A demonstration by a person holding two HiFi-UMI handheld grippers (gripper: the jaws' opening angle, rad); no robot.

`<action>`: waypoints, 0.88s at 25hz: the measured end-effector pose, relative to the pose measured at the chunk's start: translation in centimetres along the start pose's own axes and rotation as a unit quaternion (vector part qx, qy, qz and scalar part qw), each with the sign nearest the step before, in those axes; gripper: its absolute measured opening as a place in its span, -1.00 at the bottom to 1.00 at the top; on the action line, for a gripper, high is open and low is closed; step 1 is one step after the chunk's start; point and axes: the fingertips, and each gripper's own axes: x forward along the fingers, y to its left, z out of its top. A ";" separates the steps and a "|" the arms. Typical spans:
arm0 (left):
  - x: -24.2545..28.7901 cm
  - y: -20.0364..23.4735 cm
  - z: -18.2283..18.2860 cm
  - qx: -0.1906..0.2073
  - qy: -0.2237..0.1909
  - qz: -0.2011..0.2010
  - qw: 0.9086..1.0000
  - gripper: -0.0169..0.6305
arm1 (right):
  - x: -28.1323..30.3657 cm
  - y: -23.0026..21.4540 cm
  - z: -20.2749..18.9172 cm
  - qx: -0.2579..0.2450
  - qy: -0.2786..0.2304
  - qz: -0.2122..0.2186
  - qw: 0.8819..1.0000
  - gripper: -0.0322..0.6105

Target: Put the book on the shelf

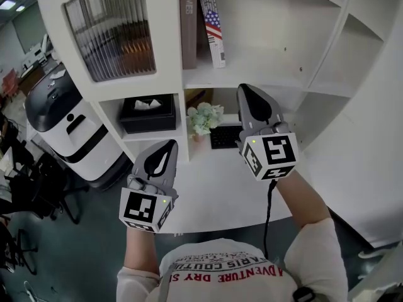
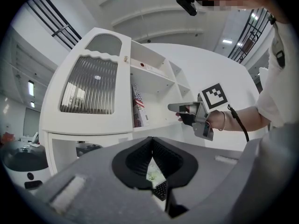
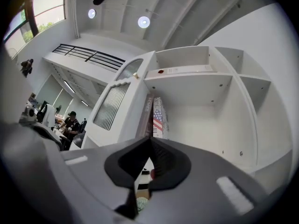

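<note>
The flag-covered book [image 1: 214,29] stood upright on the shelf [image 1: 264,74], long axis vertical, beside a brown volume [image 1: 188,24]. The right gripper [image 1: 247,94], clenched on nothing, pointed up just below it. The left gripper [image 1: 170,148], likewise closed and empty, hung farther off.

There were two books, a brown book [image 1: 188,24] and a flag-covered book [image 1: 215,29], one tissue box [image 1: 148,114] and one potted plant [image 1: 204,119].
</note>
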 end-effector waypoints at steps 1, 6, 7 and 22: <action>-0.1 -0.2 0.0 -0.001 0.000 -0.002 1.000 -0.93 | -0.8 0.0 -0.3 0.003 -0.001 -0.002 1.000 -0.90; -0.9 -1.3 -0.3 -0.010 0.001 -0.006 1.000 -0.93 | -4.5 1.5 -3.4 0.008 0.028 0.023 0.999 -0.90; -1.0 -1.5 -0.5 -0.011 0.001 -0.007 1.000 -0.93 | -5.3 2.0 -4.0 0.006 0.031 0.031 0.999 -0.90; -2.7 -2.7 -2.7 -0.009 0.030 -0.003 1.000 -0.93 | -10.8 2.8 -11.0 0.079 0.104 0.036 0.991 -0.90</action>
